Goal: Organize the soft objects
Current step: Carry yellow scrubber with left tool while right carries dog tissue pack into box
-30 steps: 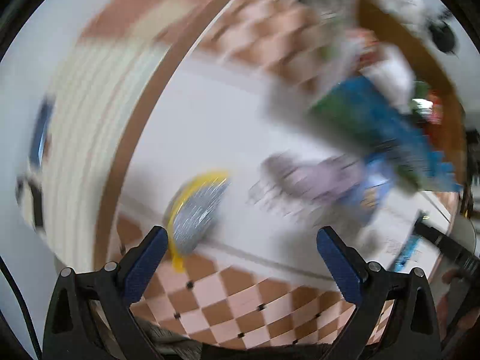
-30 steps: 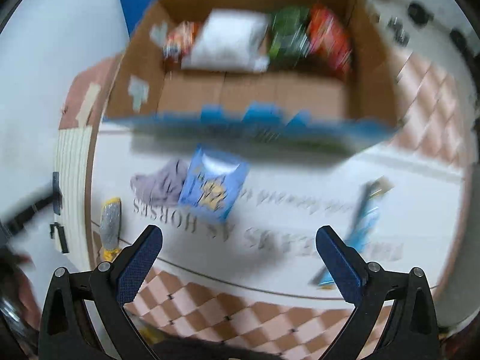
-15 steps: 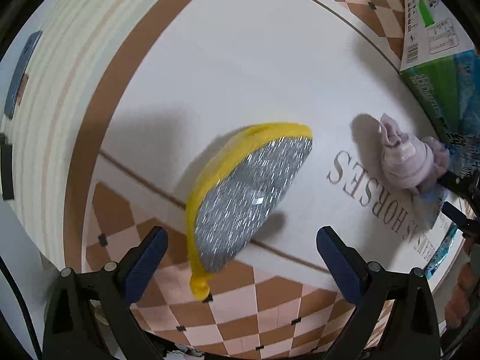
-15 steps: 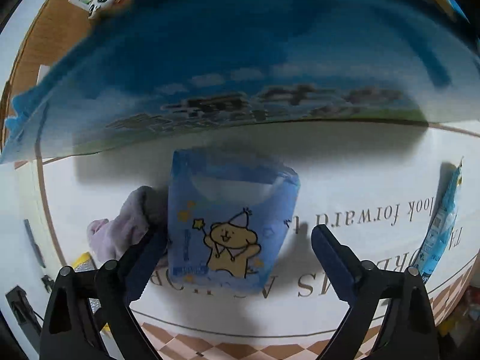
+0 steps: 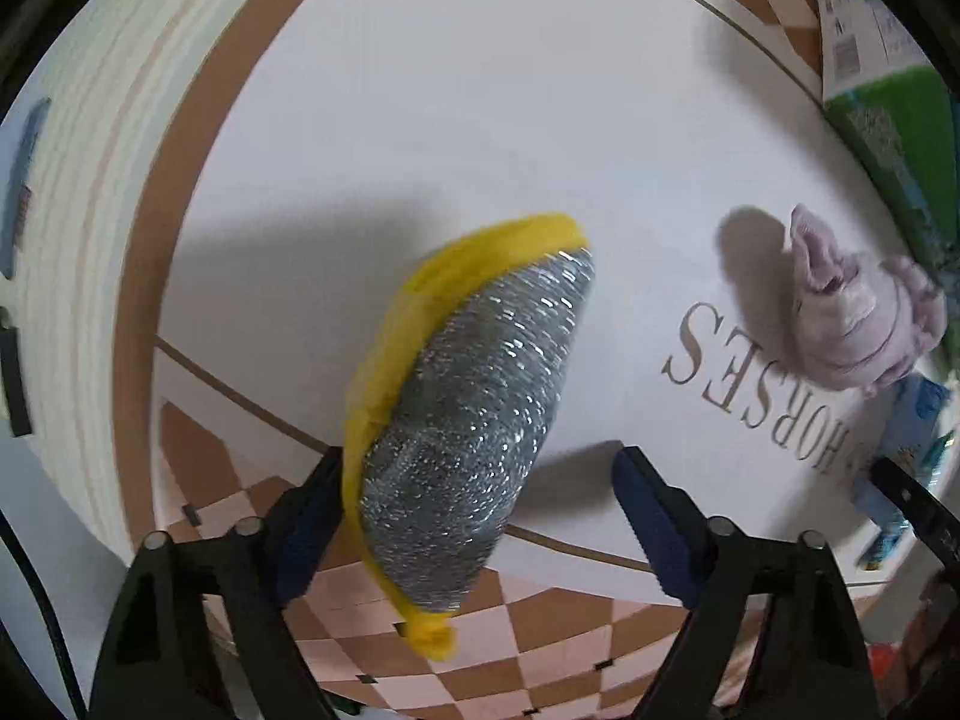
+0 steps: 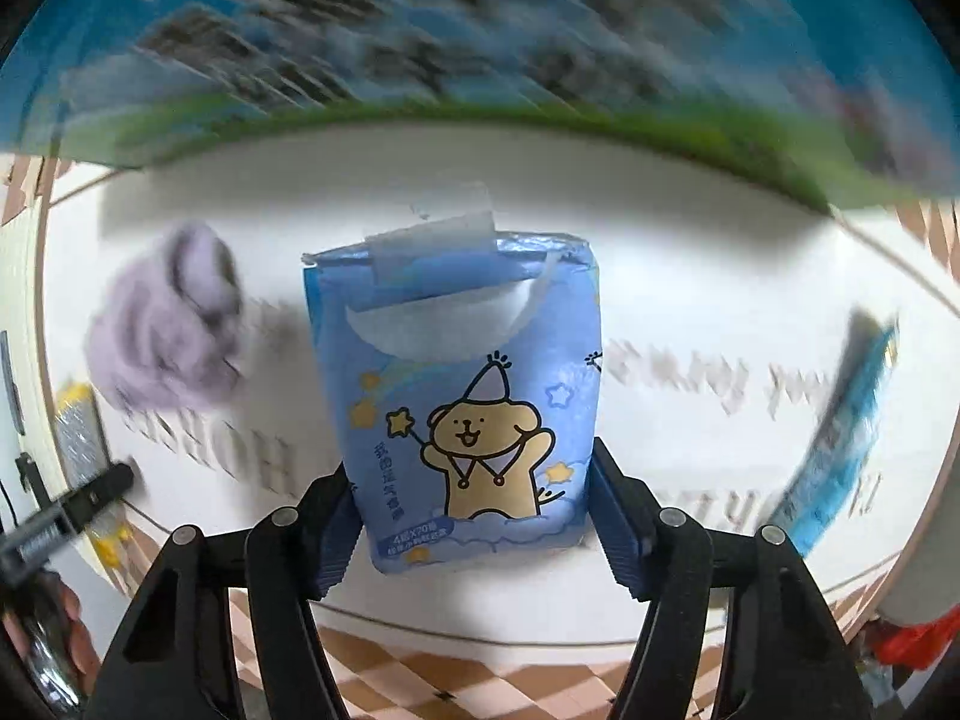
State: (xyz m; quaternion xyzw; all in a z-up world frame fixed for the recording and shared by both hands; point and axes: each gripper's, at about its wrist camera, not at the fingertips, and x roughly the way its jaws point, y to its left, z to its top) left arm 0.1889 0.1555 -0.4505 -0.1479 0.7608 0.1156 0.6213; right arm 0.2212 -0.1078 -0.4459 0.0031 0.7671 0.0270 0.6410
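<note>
Sponge point(image 5: 462, 420) and tissue pack point(image 6: 468, 396) are the two soft things being gone for, one per tool. In the left wrist view the sponge, yellow with a glittery silver face, lies on the table point(image 5: 480, 120) at lower centre of the frame, its near end between the fingers of the left tool point(image 5: 480, 504). The jaws are spread; the left finger touches or nearly touches the yellow edge, while the right finger stands apart from the silver side. In the right wrist view the blue pack with the cartoon bear sits at centre frame, its lower end between the fingers of the right tool point(image 6: 471, 522). Both pads lie right against its sides, but I cannot tell whether they are already pinching.

Risks, as I judge them: the sponge sits off-centre in the jaws, so closing could push it sideways or catch only the thin yellow rim, and it may twist out. The pack is slick film over soft tissue; a grip this low could let it sag or slip, and the loose white flap at its top could snag.

Around them: a lilac cloth point(image 5: 852, 324) lies bunched at the right of the left view, near the pack and well apart from the sponge. A long blue packet point(image 6: 840, 438) lies at the right of the right view. A large blue-and-green bag point(image 6: 480, 48), blurred, fills the top of that frame just beyond the pack and could get in the way of lifting it forward.
</note>
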